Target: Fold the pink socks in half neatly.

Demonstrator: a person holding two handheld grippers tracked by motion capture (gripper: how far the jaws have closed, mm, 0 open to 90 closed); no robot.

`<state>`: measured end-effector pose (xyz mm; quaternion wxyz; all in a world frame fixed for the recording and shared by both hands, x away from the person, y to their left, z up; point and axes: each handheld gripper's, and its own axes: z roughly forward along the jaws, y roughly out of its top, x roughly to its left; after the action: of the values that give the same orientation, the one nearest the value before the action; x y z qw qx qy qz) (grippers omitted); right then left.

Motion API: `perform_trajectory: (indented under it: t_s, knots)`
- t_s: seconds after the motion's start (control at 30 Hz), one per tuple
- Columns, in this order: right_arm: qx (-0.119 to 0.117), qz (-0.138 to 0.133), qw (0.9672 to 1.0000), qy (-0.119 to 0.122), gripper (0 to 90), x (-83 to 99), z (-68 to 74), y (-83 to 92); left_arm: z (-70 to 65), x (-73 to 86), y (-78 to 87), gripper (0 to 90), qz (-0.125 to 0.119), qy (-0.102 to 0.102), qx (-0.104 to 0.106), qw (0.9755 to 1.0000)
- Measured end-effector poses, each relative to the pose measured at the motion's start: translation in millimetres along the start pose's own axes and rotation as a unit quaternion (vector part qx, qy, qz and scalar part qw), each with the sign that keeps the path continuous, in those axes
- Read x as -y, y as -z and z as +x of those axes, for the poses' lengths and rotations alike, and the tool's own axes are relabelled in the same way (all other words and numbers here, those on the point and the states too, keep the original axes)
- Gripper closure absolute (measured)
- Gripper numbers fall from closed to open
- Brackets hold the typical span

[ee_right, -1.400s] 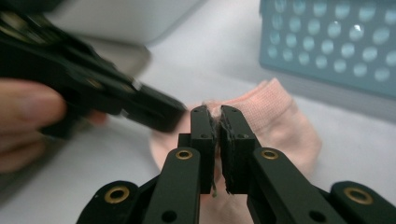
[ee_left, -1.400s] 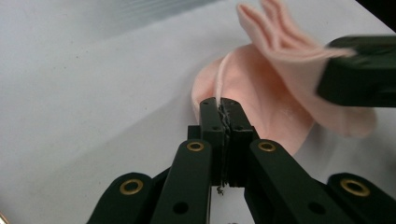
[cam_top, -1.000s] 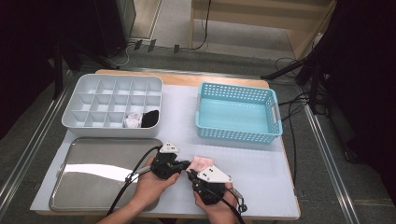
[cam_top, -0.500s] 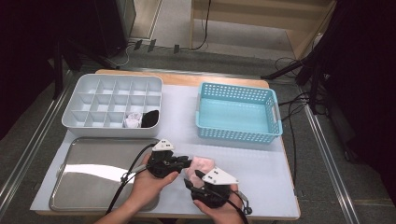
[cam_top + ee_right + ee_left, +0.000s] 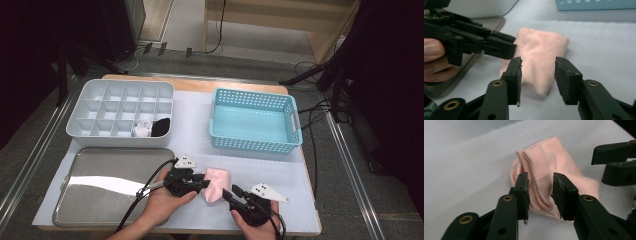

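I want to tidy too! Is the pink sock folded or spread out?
Folded: the pink sock lies doubled into a small bundle, layered edges showing.

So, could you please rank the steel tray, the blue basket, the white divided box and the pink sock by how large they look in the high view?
1. steel tray, though it lies nearer the camera
2. white divided box and blue basket: too alike to rank
3. pink sock, clearly smallest

Table (image 5: 200,117) with white cover: compartment box (image 5: 120,112), blue basket (image 5: 255,120), steel tray (image 5: 107,185), pink sock (image 5: 217,182).
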<state>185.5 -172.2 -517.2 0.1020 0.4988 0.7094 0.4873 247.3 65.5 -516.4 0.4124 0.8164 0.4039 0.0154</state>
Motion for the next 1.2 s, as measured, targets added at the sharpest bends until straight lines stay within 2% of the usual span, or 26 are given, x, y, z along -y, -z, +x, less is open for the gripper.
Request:
perform_trajectory:
  t_s: [0.03, 0.2, 0.27, 0.37, 0.47, 0.53, 0.6, 0.7, 0.73, 0.8, 0.83, 0.9, 0.97, 1.07, 1.13, 1.2]
  knots:
    - [0.006, 0.001, 1.0000, 0.000, 55.8, 0.8, 2.2, -1.4, 0.6, 0.7, -1.7, 70.6, 0.001, -0.001, -0.002, 1.0000]
    - [0.045, -0.009, 0.9985, -0.030, 58.2, 4.2, 3.3, -13.3, 4.4, 0.5, -0.6, 85.0, 0.001, -0.002, 0.009, 1.0000]
    - [0.061, -0.012, 0.9976, -0.032, 58.1, 4.7, 2.9, -16.9, 4.2, 0.0, 2.4, 87.6, -0.009, -0.003, 0.004, 0.9999]
    - [0.073, 0.001, 0.9970, -0.027, 56.8, 6.8, 0.5, -22.2, 5.8, -1.7, 6.6, 88.6, -0.019, -0.004, 0.000, 0.9998]
    - [0.068, 0.001, 0.9970, -0.038, 55.7, 7.6, -3.7, -22.9, 8.1, -0.1, 4.3, 88.5, -0.013, -0.006, -0.005, 0.9999]
    - [0.063, 0.000, 0.9973, -0.038, 55.5, 7.2, -3.1, -22.8, 7.2, 1.1, 2.6, 87.7, -0.015, -0.016, -0.016, 0.9996]
    - [0.054, 0.001, 0.9978, -0.039, 56.7, 7.1, -2.1, -24.3, 5.6, 1.0, 2.2, 83.7, -0.018, -0.021, -0.029, 0.9992]
    - [0.040, 0.012, 0.9985, -0.035, 64.3, 7.2, 1.9, -28.7, 7.1, 0.0, -0.8, 61.2, -0.017, -0.014, -0.057, 0.9981]
    - [0.035, 0.014, 0.9989, -0.029, 68.2, 6.8, 1.9, -30.1, 9.7, -0.2, -2.1, 53.8, -0.012, -0.008, -0.058, 0.9982]
    - [0.027, 0.019, 0.9992, -0.024, 78.8, 4.4, -0.7, -32.1, 12.4, -0.5, -1.8, 53.3, -0.011, -0.004, -0.051, 0.9987]
    - [0.028, 0.022, 0.9991, -0.025, 81.1, 3.3, -1.7, -32.2, 12.1, -0.8, -1.6, 54.5, -0.009, -0.003, -0.040, 0.9992]
    - [0.028, 0.026, 0.9991, -0.019, 83.9, -0.3, -6.0, -33.6, 10.2, -0.9, -1.4, 64.8, -0.002, -0.004, -0.025, 0.9997]
    - [0.032, 0.030, 0.9989, -0.017, 84.5, -4.0, -9.0, -35.3, 7.1, -0.6, -2.1, 69.8, 0.002, -0.001, -0.015, 0.9999]
    - [0.060, 0.026, 0.9978, 0.007, 84.0, -11.3, -11.3, -39.7, 4.4, -0.2, -2.4, 72.8, 0.003, 0.003, -0.004, 1.0000]
    - [0.062, 0.022, 0.9978, 0.007, 80.3, -13.9, -12.8, -41.9, 5.7, -0.2, -1.6, 73.5, 0.002, 0.007, -0.002, 1.0000]
    - [0.059, 0.006, 0.9982, 0.001, 76.5, -14.2, -13.7, -39.3, 7.8, 0.3, -1.0, 71.5, -0.002, 0.013, -0.004, 0.9999]
